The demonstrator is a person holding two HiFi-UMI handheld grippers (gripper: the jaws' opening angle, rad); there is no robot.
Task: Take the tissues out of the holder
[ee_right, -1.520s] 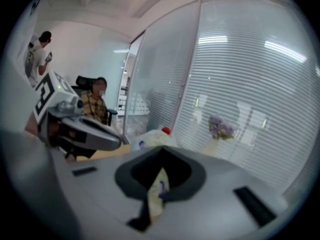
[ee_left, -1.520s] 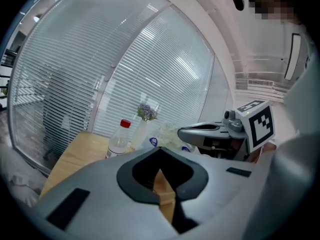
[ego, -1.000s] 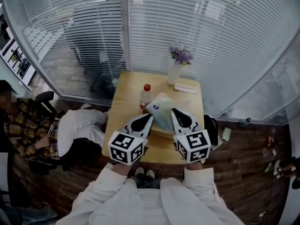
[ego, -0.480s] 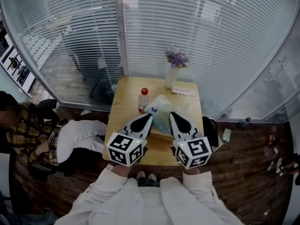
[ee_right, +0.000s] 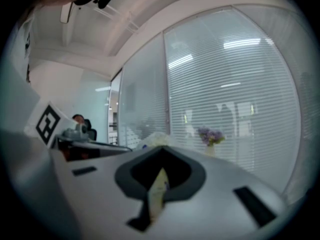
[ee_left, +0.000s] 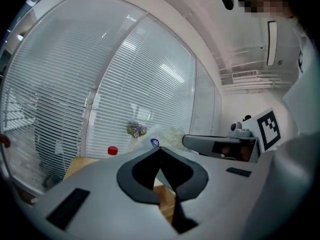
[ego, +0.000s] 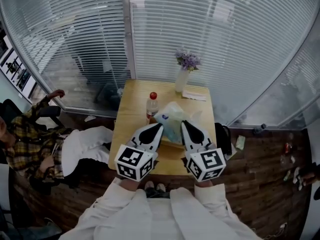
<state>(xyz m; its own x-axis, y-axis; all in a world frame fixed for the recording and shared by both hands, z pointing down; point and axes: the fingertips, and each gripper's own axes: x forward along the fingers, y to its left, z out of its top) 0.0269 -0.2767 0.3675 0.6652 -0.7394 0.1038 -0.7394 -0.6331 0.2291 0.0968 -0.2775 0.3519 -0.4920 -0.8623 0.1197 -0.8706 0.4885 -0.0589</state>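
Observation:
A soft pack of tissues in clear plastic with a blue mark lies tilted on a wooden holder near the front of the small wooden table. My left gripper points at the pack's left side and my right gripper at its right side, both tips close against it. In the left gripper view the left gripper has its jaw tips together, with the pack just beyond. In the right gripper view the right gripper is also closed at the tip, a thin pale strip showing in its slit.
A red-capped bottle stands just left of the pack. A white vase of purple flowers and a paper sit at the table's far edge. Glass walls with blinds surround it. A person in plaid sits at left.
Both grippers stay beside the pack, almost unmoved. The seated person at left has raised an arm.

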